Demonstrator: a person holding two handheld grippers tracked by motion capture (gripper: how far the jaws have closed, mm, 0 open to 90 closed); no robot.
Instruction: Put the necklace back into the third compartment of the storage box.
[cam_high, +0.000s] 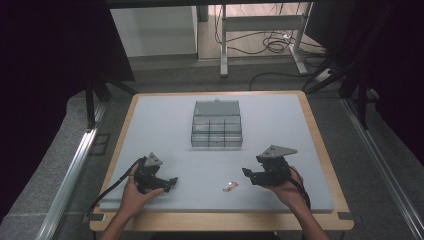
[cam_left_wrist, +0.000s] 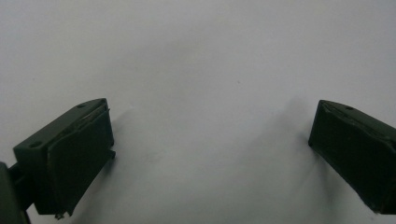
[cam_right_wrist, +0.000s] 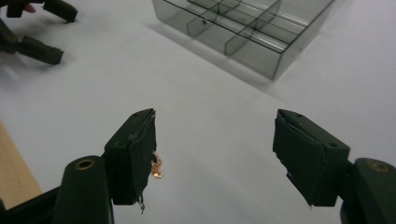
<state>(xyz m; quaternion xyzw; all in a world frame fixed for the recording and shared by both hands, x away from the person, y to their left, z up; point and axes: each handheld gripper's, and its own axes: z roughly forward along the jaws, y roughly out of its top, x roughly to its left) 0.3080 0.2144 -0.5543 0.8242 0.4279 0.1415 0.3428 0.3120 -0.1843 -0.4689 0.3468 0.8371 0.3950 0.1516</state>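
A clear plastic compartment box (cam_high: 216, 125) with its lid swung open sits mid-table; its corner also appears at the top of the right gripper view (cam_right_wrist: 243, 32). A small pile of copper-coloured bits (cam_high: 230, 186) lies near the front edge between the two hands, and peeks out beside my right gripper's left jaw as copper-coloured bits (cam_right_wrist: 157, 167). My left gripper (cam_high: 170, 183) rests low on the mat at front left, open and empty, with its jaws far apart (cam_left_wrist: 210, 154). My right gripper (cam_high: 248, 176) is open, empty, just right of the bits (cam_right_wrist: 215, 154).
A pale grey mat (cam_high: 210, 160) covers the wooden table (cam_high: 320, 140). Dark curtains flank both sides, and a desk frame with cables (cam_high: 270, 42) stands on the floor beyond. The other gripper (cam_right_wrist: 32, 28) appears at top left in the right gripper view.
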